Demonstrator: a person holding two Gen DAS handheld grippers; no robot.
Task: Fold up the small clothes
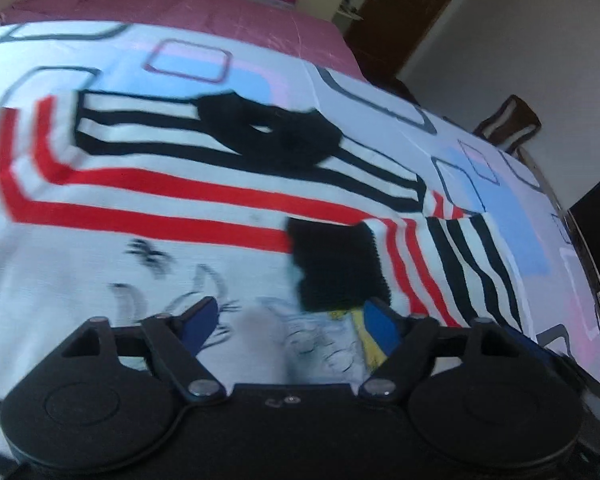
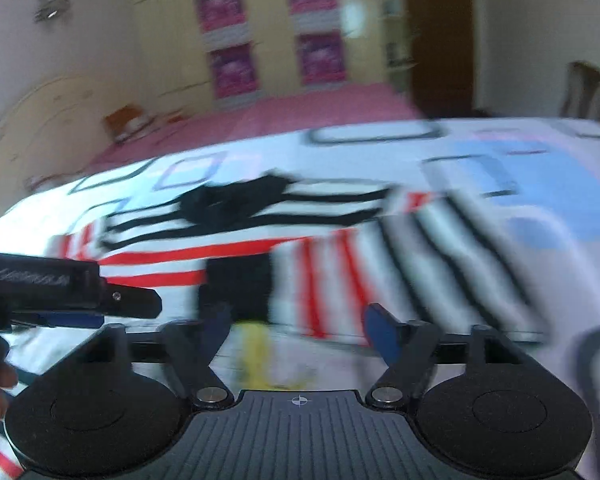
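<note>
A small white shirt (image 1: 148, 200) with red and black stripes and a black collar (image 1: 268, 132) lies flat on the bed. Its sleeve with a black cuff (image 1: 336, 264) is folded in over the body. My left gripper (image 1: 290, 320) is open just above the shirt's printed front, holding nothing. The shirt (image 2: 228, 240) also shows, blurred, in the right wrist view. My right gripper (image 2: 300, 328) is open above the folded sleeve near the black cuff (image 2: 236, 288). The left gripper's body (image 2: 60, 292) shows at the left of that view.
The shirt lies on a white bedsheet (image 1: 380, 92) with blue, pink and grey squares. A pink cover (image 1: 180, 8) lies beyond it. A cream wardrobe (image 2: 268, 32) and a brown door (image 2: 436, 32) stand behind. A wooden chair (image 1: 508, 120) stands off the bed's right edge.
</note>
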